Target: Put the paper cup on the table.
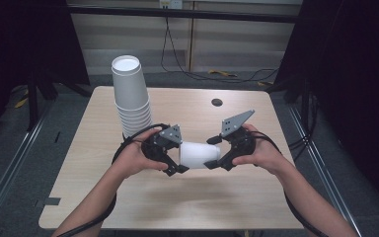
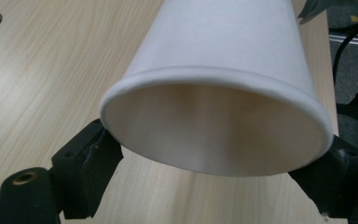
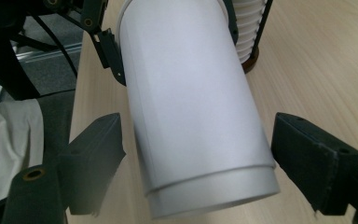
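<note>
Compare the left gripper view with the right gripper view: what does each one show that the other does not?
The left gripper view looks into the white cup's open mouth, with both jaws pressed against its rim, and shows a round hole in the table. The right gripper view shows the cup's closed base end, its own jaws apart from the wall, and the cup stack behind. Both share the cup and the wooden table.

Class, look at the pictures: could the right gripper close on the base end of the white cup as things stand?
Probably yes. The right gripper's jaws stand open on either side of the cup's base end with nothing between, while the left gripper holds the rim end.
</note>
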